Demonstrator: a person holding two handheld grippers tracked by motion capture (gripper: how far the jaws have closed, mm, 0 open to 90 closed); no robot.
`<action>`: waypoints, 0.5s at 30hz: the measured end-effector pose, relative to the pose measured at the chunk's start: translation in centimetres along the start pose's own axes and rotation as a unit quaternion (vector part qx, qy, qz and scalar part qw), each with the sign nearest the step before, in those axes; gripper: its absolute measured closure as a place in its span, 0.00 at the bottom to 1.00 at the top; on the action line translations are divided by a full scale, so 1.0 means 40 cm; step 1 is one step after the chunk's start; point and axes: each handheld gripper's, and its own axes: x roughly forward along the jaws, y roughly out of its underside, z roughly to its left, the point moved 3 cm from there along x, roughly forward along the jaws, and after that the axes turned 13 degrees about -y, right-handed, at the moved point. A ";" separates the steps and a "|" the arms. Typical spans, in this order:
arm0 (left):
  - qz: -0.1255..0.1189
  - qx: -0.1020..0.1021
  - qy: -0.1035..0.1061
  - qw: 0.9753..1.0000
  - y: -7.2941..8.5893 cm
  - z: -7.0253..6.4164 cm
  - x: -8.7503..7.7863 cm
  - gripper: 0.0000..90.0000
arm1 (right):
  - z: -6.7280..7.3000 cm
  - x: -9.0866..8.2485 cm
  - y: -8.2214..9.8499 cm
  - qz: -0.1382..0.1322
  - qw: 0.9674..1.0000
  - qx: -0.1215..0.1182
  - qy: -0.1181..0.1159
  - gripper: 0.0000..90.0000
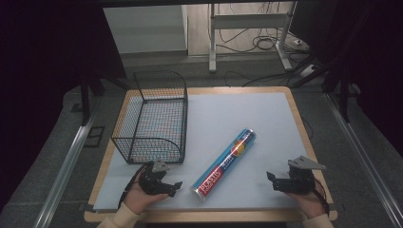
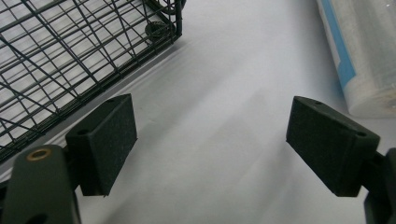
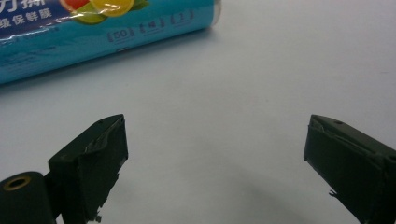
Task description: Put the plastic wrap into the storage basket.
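A blue roll of plastic food wrap (image 1: 224,163) lies slantwise on the white mat, its red-labelled end toward me. My left gripper (image 1: 175,188) rests at the near left, just left of that end, jaws wide open and empty. In the left gripper view the left gripper (image 2: 211,140) has bare mat between its pads, the roll's end (image 2: 369,56) at upper right. My right gripper (image 1: 272,180) sits at the near right, open and empty, pointing left toward the roll. In the right gripper view the right gripper (image 3: 217,163) faces the roll (image 3: 93,32) across bare mat.
A black wire basket (image 1: 154,116) stands on the left part of the mat, just beyond my left gripper; its corner (image 2: 70,51) fills the upper left of the left gripper view. The wooden table edge (image 1: 304,128) frames the mat. Dark curtains and a desk frame lie beyond.
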 end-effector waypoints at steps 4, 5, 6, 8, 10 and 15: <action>-0.002 -0.005 0.000 1.000 -0.001 0.001 0.000 0.18 | 0.004 0.006 0.001 0.003 1.000 -0.009 -0.004 0.08; -0.002 -0.006 0.000 1.000 -0.001 0.001 -0.001 0.18 | 0.004 0.005 0.001 0.003 1.000 -0.009 -0.003 0.08; -0.001 -0.006 0.000 1.000 -0.001 0.001 -0.001 0.18 | 0.004 0.004 0.001 0.001 1.000 -0.008 -0.003 0.09; -0.002 -0.005 0.000 1.000 -0.002 0.000 -0.005 0.18 | 0.004 0.001 -0.001 -0.002 1.000 -0.007 -0.002 0.09; -0.003 -0.005 0.001 1.000 -0.005 -0.002 -0.009 0.18 | 0.005 -0.001 -0.002 -0.005 1.000 -0.006 -0.003 0.09; -0.004 -0.007 0.006 1.000 -0.016 -0.010 -0.023 0.18 | 0.005 0.001 0.000 -0.001 1.000 -0.008 -0.002 0.10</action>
